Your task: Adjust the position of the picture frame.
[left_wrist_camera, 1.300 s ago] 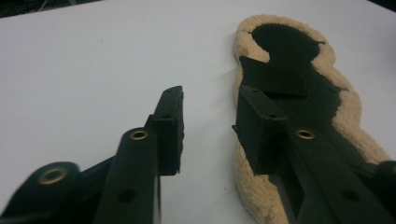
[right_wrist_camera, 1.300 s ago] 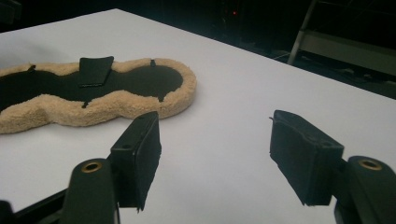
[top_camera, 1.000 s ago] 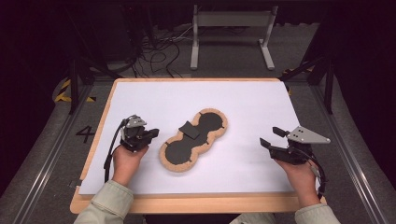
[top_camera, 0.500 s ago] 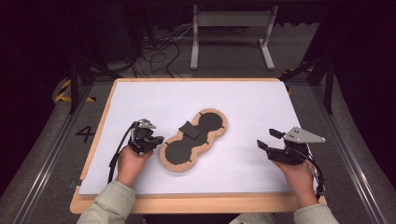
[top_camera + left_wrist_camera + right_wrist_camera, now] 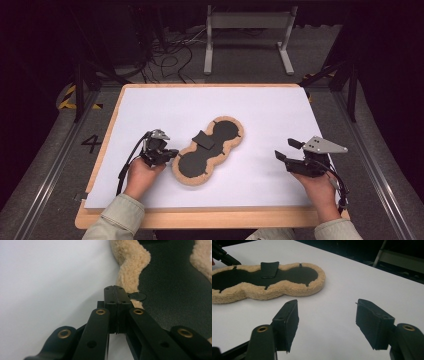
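Observation:
A peanut-shaped black pad with a tan fleece rim (image 5: 207, 150) lies mid-table, a small black flap (image 5: 203, 139) resting on its waist. My left gripper (image 5: 172, 154) is shut, its tips at the pad's near-left fleece edge. In the left gripper view its jaws (image 5: 115, 288) meet flat, and I see nothing between them. A small round black tab (image 5: 137, 296) sits just right of the tips on the rim (image 5: 130, 267). My right gripper (image 5: 286, 150) hovers open over bare white table, right of the pad. In the right gripper view the gripper (image 5: 327, 306) is empty, with the pad (image 5: 274, 277) far left.
The white sheet (image 5: 260, 110) covers a wooden board whose edge (image 5: 210, 217) runs along the front. A metal stand (image 5: 247, 30) and cables (image 5: 170, 55) lie on the floor behind. A "4" mark (image 5: 92, 144) is on the floor at left.
My left gripper has edged right, up to the pad's fleece rim. The right gripper and the pad have stayed where they were.

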### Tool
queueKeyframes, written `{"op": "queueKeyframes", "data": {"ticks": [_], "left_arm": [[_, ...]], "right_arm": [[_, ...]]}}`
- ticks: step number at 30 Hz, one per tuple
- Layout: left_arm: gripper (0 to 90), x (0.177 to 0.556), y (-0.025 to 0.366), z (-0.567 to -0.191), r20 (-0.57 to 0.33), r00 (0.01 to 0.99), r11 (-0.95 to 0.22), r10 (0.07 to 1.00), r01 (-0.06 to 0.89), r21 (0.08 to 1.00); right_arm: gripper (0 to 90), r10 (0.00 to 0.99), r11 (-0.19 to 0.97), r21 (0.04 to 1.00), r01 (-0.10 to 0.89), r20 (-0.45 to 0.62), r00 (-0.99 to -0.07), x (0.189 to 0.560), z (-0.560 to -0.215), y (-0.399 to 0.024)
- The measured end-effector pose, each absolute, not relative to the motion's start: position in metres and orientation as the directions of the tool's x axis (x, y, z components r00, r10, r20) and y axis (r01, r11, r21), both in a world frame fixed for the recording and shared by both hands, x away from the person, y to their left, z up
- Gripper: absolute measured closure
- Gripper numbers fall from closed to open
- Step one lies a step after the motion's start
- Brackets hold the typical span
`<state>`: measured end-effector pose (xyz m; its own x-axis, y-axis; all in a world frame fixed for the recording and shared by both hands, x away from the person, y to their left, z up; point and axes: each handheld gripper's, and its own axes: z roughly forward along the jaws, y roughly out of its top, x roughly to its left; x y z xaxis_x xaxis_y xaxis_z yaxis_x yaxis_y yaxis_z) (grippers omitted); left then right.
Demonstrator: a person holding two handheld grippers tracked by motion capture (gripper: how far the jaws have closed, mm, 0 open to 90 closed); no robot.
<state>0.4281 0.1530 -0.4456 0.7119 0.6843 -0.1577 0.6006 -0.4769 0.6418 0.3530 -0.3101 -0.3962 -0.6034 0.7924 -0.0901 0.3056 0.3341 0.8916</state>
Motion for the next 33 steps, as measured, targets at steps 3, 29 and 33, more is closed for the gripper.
{"op": "queueKeyframes", "data": {"ticks": [3, 29, 33], "left_arm": [[90.0, 0.425, 0.15, -0.445, -0.162, 0.736, -0.503, 0.657, 0.588, 0.633], [90.0, 0.388, 0.081, -0.442, -0.179, 0.915, -0.694, 0.361, 0.392, 0.604], [90.0, 0.385, 0.076, -0.442, -0.168, 0.921, -0.7, 0.351, 0.377, 0.607]], "right_arm": [[34.7, 0.792, 0.335, 0.89, 0.309, -0.089, -0.603, 0.353, -0.396, -0.31], [42.2, 0.78, 0.363, 0.873, 0.324, -0.095, -0.618, 0.355, -0.397, -0.305], [43.0, 0.778, 0.372, 0.866, 0.334, -0.095, -0.621, 0.356, -0.398, -0.304]]}}
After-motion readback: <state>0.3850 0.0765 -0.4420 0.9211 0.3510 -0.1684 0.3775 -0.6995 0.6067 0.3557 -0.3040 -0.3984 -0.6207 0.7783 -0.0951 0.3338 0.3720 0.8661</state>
